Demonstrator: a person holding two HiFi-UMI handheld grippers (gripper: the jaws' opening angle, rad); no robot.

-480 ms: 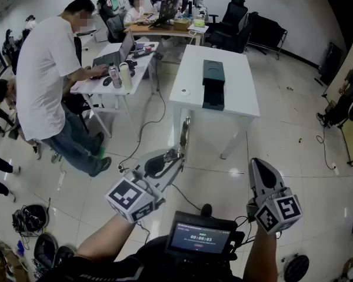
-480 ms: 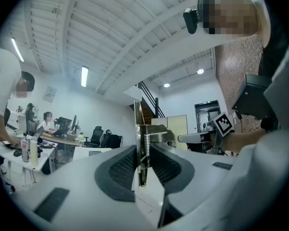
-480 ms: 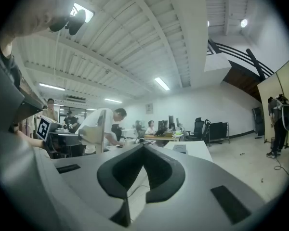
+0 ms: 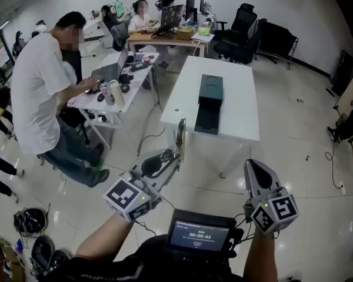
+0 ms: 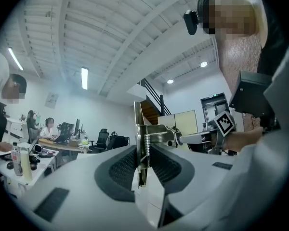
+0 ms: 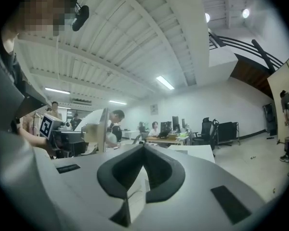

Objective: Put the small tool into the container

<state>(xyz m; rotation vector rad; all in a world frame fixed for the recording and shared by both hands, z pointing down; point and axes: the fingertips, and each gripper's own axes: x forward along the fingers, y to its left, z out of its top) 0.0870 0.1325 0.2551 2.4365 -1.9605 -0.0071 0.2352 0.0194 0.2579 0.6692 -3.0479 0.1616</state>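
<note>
My left gripper point(image 4: 174, 154) is shut on the small tool point(image 4: 180, 131), a thin metal piece with a coil spring that stands up out of the jaws. In the left gripper view the tool point(image 5: 145, 143) is pinched between the dark pads point(image 5: 125, 165). My right gripper point(image 4: 252, 167) is held at the lower right, shut with nothing in it; its pads point(image 6: 156, 162) meet at the tip. The container point(image 4: 209, 101), a black box lying open, rests on the white table point(image 4: 238, 119) ahead. Both grippers are well short of it, over the floor.
A person in a white shirt point(image 4: 38, 90) stands at a cluttered desk point(image 4: 106, 93) to the left. Seated people and monitors are at a far desk point(image 4: 165, 34). Black office chairs point(image 4: 241, 31) stand behind the white table. Cables run over the tiled floor point(image 4: 135, 151).
The white table and black container now show slightly nearer and lower in the head view. Both grippers keep their pose, the left still shut on the tool.
</note>
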